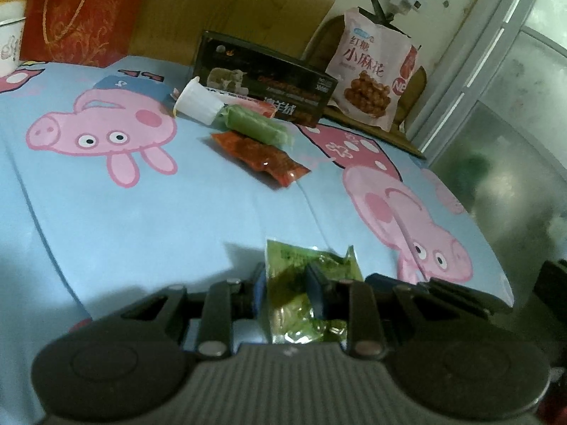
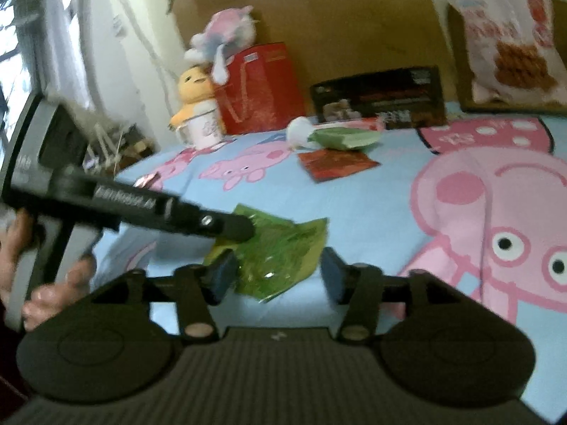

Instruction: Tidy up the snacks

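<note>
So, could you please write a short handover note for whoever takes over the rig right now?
Left hand-held gripper: shut on the green snack packet, just above the blue cartoon cloth.
Right hand-held gripper: open, empty, fingers either side of that same packet.
Near the black box: white cup, green roll pack, red packet. Pink snack bag leans behind.
Done: green packet grasped.
Left: place it, then tidy the others.

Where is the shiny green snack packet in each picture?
Left wrist view: the green snack packet sits bottom centre, pinched by the left gripper.
Right wrist view: it lies low in the middle, between the open right gripper fingers, with the left gripper on its left edge.
Shared landmark: the black box at the back.
</note>
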### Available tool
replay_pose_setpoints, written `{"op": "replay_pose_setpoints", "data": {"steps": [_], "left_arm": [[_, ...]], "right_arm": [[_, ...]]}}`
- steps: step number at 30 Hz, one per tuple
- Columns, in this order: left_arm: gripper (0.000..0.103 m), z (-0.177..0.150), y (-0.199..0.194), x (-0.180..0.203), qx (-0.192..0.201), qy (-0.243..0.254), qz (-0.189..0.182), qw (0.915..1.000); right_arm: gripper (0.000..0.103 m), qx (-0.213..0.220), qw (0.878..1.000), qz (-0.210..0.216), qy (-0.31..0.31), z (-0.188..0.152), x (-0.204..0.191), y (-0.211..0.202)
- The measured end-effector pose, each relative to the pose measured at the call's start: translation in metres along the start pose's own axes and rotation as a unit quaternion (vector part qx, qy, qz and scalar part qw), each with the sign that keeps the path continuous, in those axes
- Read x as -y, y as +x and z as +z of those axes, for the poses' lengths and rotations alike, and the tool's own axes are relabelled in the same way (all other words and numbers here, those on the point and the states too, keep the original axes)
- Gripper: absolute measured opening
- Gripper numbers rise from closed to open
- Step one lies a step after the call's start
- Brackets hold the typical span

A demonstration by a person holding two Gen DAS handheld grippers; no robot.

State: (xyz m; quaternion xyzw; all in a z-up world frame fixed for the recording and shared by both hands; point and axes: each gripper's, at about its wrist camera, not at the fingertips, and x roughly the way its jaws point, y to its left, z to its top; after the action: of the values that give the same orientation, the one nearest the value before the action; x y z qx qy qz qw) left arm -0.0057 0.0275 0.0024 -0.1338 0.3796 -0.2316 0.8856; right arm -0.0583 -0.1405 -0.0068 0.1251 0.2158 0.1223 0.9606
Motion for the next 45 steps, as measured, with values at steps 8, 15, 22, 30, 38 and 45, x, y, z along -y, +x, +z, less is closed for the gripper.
{"op": "replay_pose_setpoints", "data": {"steps": [8,15,22,30,38,45], "left_arm": [[0.024,-0.002,-0.001,0.006,-0.001,0.011,0.016,0.9998],[0.024,-0.004,-0.002,0.008,0.001,0.014,0.02,0.9997],[0.024,-0.004,-0.003,0.007,0.002,0.015,0.02,0.9997],[0.024,-0.005,-0.004,0.007,0.004,0.013,0.016,0.9998],[0.024,-0.007,-0.005,0.004,0.008,0.012,0.008,0.9999],[0.024,-0.007,-0.006,0.003,0.007,0.011,0.004,0.9999]], "right_arm": [[0.065,0.004,0.993,-0.043,-0.107,-0.01,-0.02,0.008],[0.065,0.009,0.989,-0.063,-0.134,-0.015,-0.025,0.011],[0.066,0.014,0.989,-0.067,-0.134,-0.017,-0.028,0.012],[0.073,0.021,0.988,-0.074,-0.133,-0.02,-0.028,0.011],[0.087,0.028,0.988,-0.093,-0.123,-0.021,-0.026,0.011],[0.088,0.026,0.987,-0.087,-0.129,-0.02,-0.025,0.015]]}}
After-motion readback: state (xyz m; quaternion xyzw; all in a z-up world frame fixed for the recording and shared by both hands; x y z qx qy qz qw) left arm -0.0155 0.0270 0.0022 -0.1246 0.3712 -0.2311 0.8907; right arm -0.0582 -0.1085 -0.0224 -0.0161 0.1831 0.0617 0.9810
